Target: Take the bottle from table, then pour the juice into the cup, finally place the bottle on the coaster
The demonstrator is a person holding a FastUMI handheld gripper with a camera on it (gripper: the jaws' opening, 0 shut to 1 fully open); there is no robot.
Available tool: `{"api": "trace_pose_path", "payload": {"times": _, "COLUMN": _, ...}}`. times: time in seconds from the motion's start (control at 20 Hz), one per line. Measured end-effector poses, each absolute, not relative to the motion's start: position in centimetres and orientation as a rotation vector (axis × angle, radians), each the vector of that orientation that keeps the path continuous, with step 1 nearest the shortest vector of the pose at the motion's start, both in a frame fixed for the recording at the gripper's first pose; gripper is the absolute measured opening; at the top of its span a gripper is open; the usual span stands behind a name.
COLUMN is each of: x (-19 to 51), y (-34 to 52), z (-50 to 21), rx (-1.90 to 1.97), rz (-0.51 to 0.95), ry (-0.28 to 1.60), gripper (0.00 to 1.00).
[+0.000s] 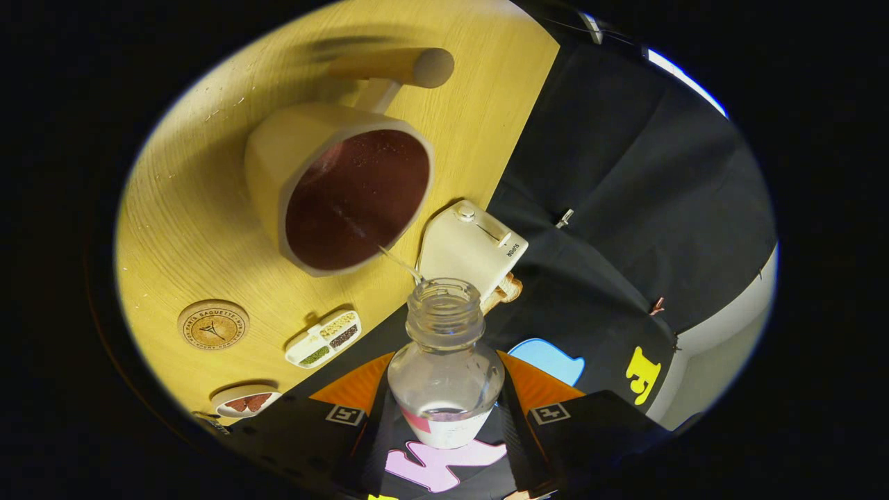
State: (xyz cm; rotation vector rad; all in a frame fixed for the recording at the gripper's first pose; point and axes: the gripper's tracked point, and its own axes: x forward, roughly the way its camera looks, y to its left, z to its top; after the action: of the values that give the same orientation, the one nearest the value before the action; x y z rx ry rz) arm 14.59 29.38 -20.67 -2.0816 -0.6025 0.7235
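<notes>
Gripper view: your gripper (pixel 444 417) is clamped on the clear plastic bottle (pixel 445 368), both fingers pressing its sides. Bottle is uncapped, tipped, nearly empty, with a thin stream running from its mouth into the cream ceramic cup (pixel 326 187) on the yellow wooden desk (pixel 187 229). Cup holds dark red juice (pixel 358 198). Round wooden coaster (pixel 212 324) lies well apart from the cup.

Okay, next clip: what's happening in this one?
A person's handheld gripper is shut on a clear plastic bottle, tipped with its open mouth toward a cream faceted cup with a wooden handle. A thin stream runs from the bottle into the cup, which already holds dark red juice. The cup sits on a light wooden table. Beside the fingers lies a round wooden coaster, with nothing on it yet.
</notes>
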Motion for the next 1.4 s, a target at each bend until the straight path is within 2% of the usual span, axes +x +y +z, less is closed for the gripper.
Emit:
{"api": "trace_pose_path", "payload": {"times": 0.45, "x": 14.9, "y": 29.2, "z": -21.2, "rx": -2.067, "rz": 0.732, "ry": -0.562, "gripper": 0.71}}
{"api": "trace_pose_path", "payload": {"times": 0.95, "x": 14.8, "y": 28.0, "z": -19.1, "rx": -1.884, "rz": 0.667, "ry": -0.406, "gripper": 0.71}}
{"api": "trace_pose_path", "payload": {"times": 1.4, "x": 15.7, "y": 23.1, "z": -11.3, "rx": -1.370, "rz": 0.513, "ry": -0.082, "gripper": 0.71}}
